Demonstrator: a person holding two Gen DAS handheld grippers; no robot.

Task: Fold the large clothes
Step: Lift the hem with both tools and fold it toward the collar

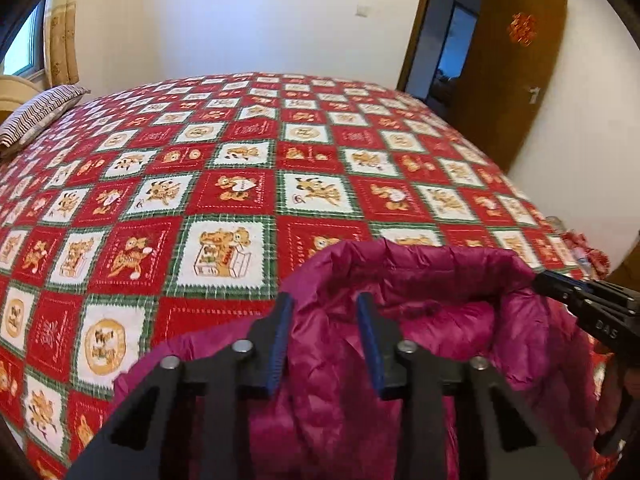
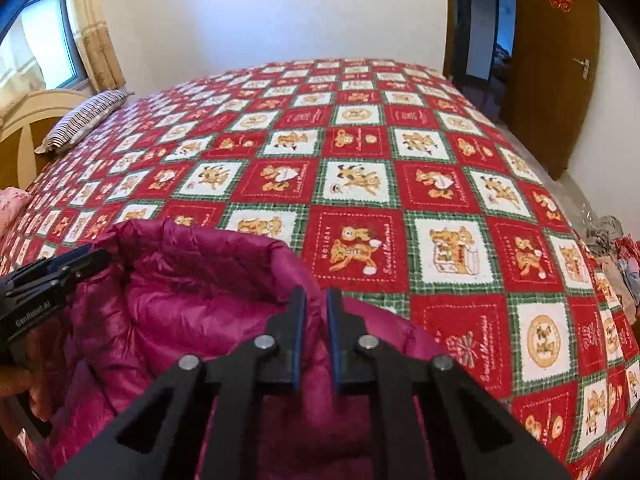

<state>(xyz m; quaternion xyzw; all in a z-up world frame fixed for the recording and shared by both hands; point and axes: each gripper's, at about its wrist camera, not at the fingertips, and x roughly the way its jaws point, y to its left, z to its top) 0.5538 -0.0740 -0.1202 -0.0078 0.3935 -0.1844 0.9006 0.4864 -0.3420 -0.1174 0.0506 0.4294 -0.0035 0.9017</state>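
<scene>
Magenta quilted jacket (image 1: 420, 320), one item, puffy and glossy, held up at the near edge of the bed (image 1: 240, 152) with its collar opening facing up and forming a hollow pocket; nothing shows inside that hollow but its own lining.

Left gripper (image 1: 325, 344), one: black frame, blue pads, jaws narrowed but with a gap between them, jacket fabric bunched between the pads at the left side of the collar. Contact looks like a pinch on the cloth.

Right gripper (image 2: 316, 336), one: same build, jaws nearly together, a thin fold of the jacket's collar edge caught between the pads on the right side. In the left wrist view it enters from the right edge, tip on the collar rim.

Hand (image 2: 16, 392), one partly visible at the left edge of the right wrist view, wrapped round the left gripper's handle.

Bed cover: one, red and white squares with green check borders and teddy-bear prints, spread flat over the whole bed.

Pillow (image 2: 86, 118), one, striped, at the far left corner by the headboard (image 2: 28, 128).

Pink cloth (image 2: 12, 204), one piece, at the left bed edge.

Window with curtain (image 2: 94, 36), one, far left.

Door (image 2: 556, 64), one, brown, standing open, red ornament on it.

Heap of cloths on the floor (image 2: 612, 248), right of the bed; count cannot be told.
</scene>
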